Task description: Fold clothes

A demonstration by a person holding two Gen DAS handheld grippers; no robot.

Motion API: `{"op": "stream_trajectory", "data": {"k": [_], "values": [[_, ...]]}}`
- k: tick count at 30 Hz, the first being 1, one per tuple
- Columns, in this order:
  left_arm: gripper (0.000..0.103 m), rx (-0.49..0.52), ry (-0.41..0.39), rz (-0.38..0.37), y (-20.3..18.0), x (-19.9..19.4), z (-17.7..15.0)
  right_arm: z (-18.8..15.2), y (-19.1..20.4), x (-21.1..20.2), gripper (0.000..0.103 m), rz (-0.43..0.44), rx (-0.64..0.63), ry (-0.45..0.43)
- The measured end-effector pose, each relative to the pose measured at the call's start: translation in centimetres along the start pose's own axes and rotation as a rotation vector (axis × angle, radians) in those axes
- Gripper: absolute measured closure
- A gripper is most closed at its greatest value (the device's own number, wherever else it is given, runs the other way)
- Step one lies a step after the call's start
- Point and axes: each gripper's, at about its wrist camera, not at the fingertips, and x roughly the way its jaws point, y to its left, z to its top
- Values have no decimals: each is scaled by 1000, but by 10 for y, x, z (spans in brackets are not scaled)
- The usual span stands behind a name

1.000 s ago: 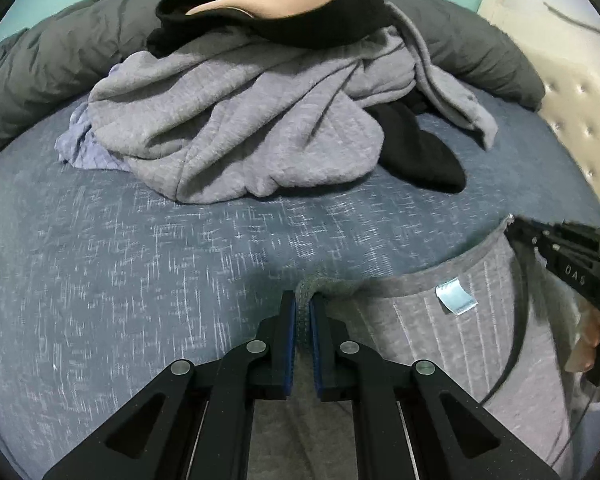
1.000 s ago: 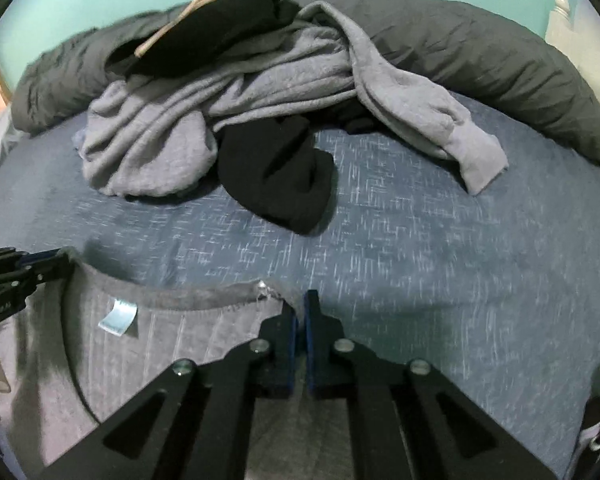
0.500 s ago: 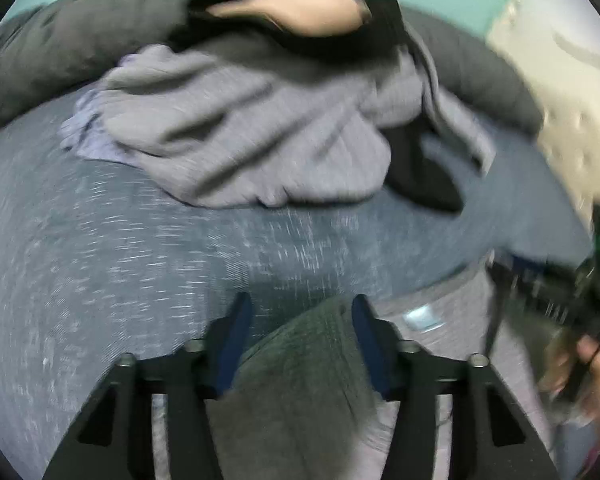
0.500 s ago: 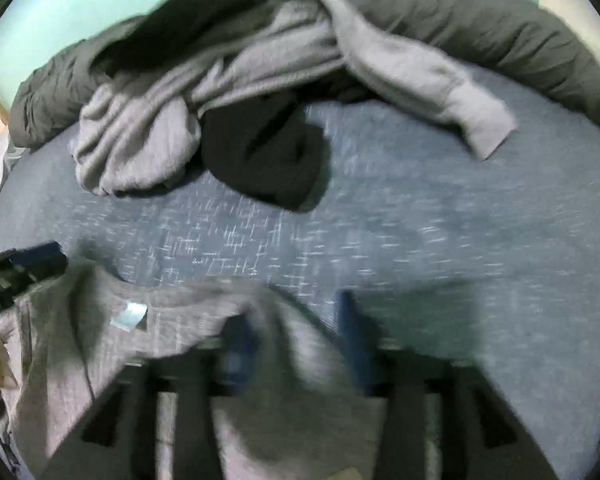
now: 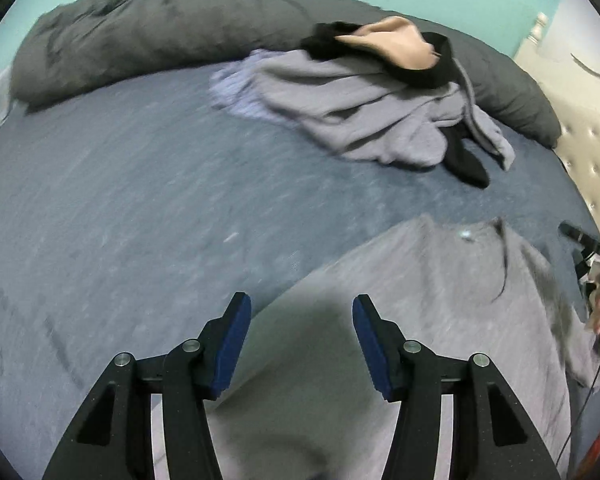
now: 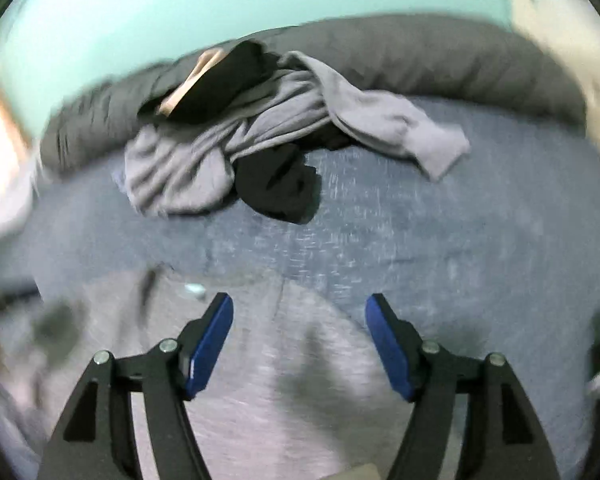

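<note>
Grey shirt [image 5: 440, 300] lies flat on the bed [image 5: 140, 220], collar end away from the person, long axis running front to back. Left tool [image 5: 302, 316] spread wide, holding nothing, above the shirt's left edge. Right tool [image 6: 300, 316] likewise spread and empty, over the right shoulder area. Each edge sits under its own tool. Unfolded pile [image 5: 372, 112] well beyond, near the duvet [image 5: 160, 32].

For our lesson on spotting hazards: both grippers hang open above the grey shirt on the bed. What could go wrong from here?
1. The grey shirt lies rumpled at the collar; folding now may lock creases in.
2. The left gripper and right gripper are open over the fabric; a deep pinch might catch the blue bedsheet too.
3. The clothes pile sits close; a wide fold could snag it.
</note>
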Motion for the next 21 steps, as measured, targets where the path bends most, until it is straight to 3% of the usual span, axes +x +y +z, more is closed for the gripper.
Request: {"op": "stream_trajectory", "data": {"k": [3,7,14,21], "values": [[46,18,18,26,25,-17,-19,-3,-11,-26,33,14,142,-74],[46,-25,47,12,69,-41,-49,-30,-3,-55,33,70,133,-68],[46,-108,88,67,135,-73,-119,-126,9,-101,33,164,151,-74],[46,-237,79,59,178,-109,-188,-224,18,-138,33,217,205,-66]]}}
